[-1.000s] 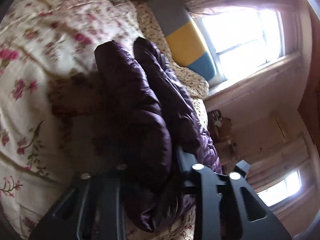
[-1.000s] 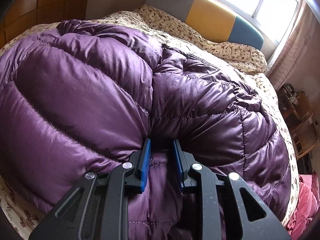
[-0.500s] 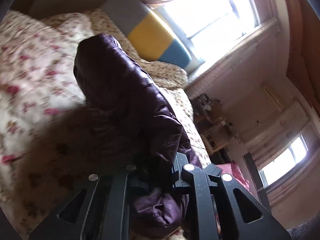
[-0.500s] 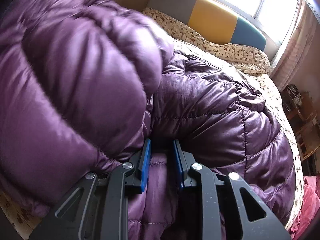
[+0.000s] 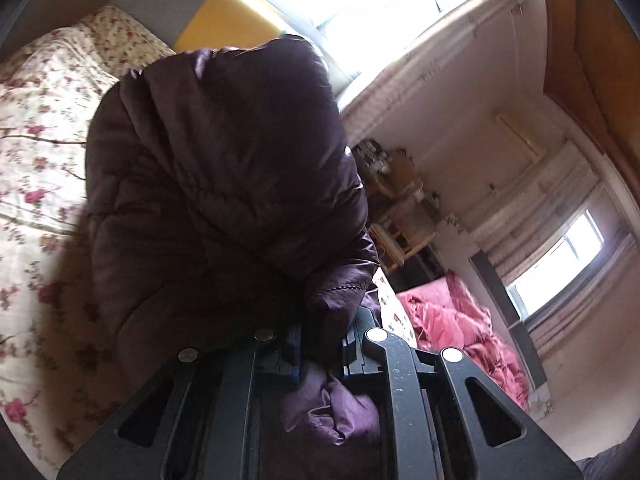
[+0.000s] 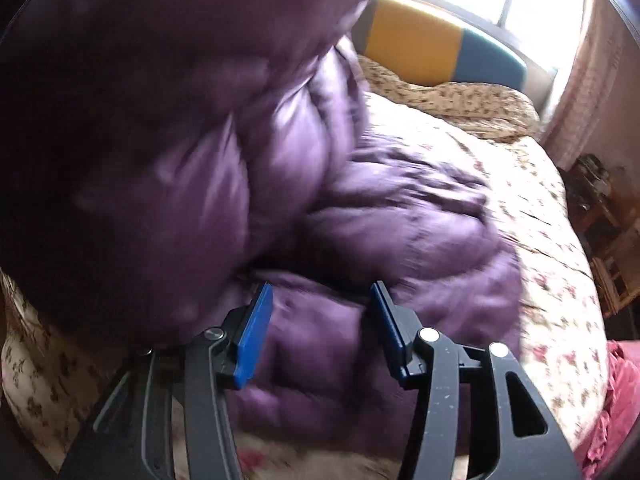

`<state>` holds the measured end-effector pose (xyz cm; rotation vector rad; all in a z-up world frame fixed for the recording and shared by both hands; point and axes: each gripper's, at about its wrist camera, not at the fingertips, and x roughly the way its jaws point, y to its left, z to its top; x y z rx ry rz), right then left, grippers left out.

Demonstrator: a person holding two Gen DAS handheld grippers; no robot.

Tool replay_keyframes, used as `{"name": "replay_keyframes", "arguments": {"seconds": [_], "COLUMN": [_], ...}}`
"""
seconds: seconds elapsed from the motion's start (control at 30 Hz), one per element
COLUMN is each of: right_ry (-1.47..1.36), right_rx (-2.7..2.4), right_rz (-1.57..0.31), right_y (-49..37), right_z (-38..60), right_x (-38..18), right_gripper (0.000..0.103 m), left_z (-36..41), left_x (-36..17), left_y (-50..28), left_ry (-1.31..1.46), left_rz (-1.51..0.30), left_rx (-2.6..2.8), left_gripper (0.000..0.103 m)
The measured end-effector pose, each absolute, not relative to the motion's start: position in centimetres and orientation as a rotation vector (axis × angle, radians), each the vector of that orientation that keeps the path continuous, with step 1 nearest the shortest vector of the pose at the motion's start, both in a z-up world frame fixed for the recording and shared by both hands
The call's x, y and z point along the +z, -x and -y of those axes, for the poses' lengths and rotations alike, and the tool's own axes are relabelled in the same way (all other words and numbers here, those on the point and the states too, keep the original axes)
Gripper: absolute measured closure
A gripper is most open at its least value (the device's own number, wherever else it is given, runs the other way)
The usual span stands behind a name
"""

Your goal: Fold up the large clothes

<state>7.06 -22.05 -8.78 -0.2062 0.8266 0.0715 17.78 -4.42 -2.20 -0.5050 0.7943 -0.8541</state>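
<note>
left gripper point(image 5: 320, 344) pinches a hem fold of the puffy quilted dark purple down jacket point(image 5: 224, 184), lifted, bulk toward 11 o'clock over the floral cotton bedspread point(image 5: 36, 128). right gripper point(image 6: 320, 328) jaws opening, jacket between them, pads point(image 6: 256, 332) clear. soft, light, slippery; grip at seams. long axis unclear, blurred.

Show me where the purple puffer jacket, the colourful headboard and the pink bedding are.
purple puffer jacket point(image 6: 400, 216): right wrist view, on its quilted body lying on the bed.
headboard point(image 6: 416, 50): right wrist view, on its yellow panel.
pink bedding point(image 5: 460, 320): left wrist view, on the crumpled heap's middle.
</note>
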Motion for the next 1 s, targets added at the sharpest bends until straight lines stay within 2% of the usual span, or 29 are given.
{"name": "replay_keyframes", "arguments": {"seconds": [0.33,0.43,0.47,0.77,0.93,1.0], "right_ry": [0.063,0.040,0.040,0.035,0.032,0.029], "right_rx": [-0.240,-0.301,-0.318,-0.372,-0.367,-0.363], "right_rz": [-0.884,-0.908,-0.916,-0.967,-0.970,-0.968], "right_y": [-5.0,-4.6,-4.5,-3.5,-3.4,-3.4], "right_z": [34.3,36.9,37.6,40.7,40.4,40.2], "right_x": [-7.2,-7.7,-7.9,-9.8,-9.9,-9.6], "right_gripper": [0.049,0.049,0.049,0.048,0.046,0.045], "left_z": [12.6,15.0,15.7,20.8,21.2,20.6], "left_x": [-3.9,-5.2,-5.7,-9.3,-8.0,-7.3], "left_y": [-18.3,-18.2,-18.0,-17.7,-17.3,-17.3], "left_ry": [0.342,0.269,0.247,0.118,0.122,0.130], "left_rz": [-0.896,-0.930,-0.946,-0.974,-0.986,-0.986], "left_rx": [-0.839,-0.800,-0.788,-0.768,-0.779,-0.792], "left_gripper": [0.090,0.088,0.084,0.081,0.081,0.072]}}
